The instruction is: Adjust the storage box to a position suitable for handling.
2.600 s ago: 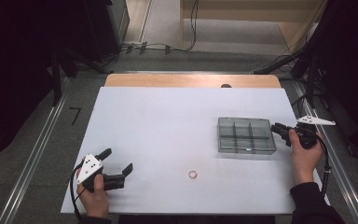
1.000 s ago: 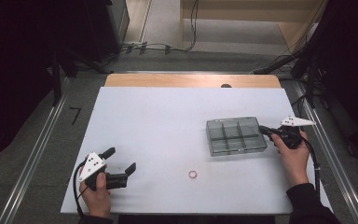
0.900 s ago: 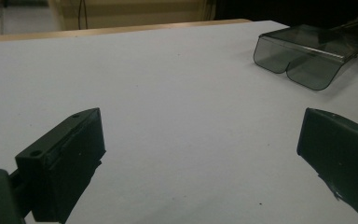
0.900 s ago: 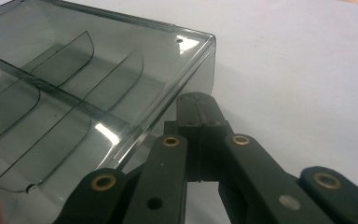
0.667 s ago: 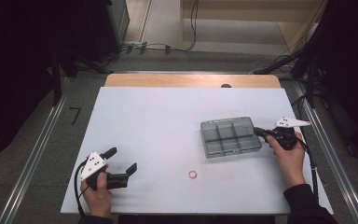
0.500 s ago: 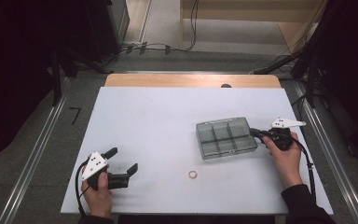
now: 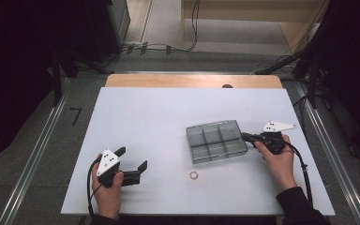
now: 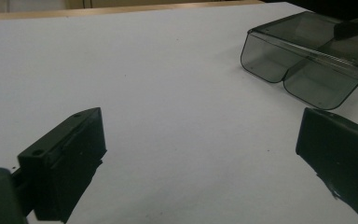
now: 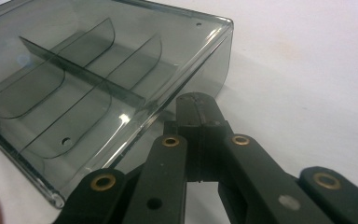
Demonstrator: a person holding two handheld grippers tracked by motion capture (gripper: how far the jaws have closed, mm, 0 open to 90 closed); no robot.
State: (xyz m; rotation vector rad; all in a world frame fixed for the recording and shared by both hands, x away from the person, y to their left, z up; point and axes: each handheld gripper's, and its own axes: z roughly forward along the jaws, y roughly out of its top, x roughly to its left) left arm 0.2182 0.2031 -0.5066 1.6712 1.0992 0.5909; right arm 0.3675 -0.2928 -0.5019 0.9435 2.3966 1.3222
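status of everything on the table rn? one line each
Compartment tray: flat on the table, slightly skewed, all compartments empty.
Right gripper: jaws shut, tips against the tray's right wall.
Left gripper: jaws open, nothing between them, apart from the tray.
Small ring: lying loose on the white tabletop, just in front of the tray.
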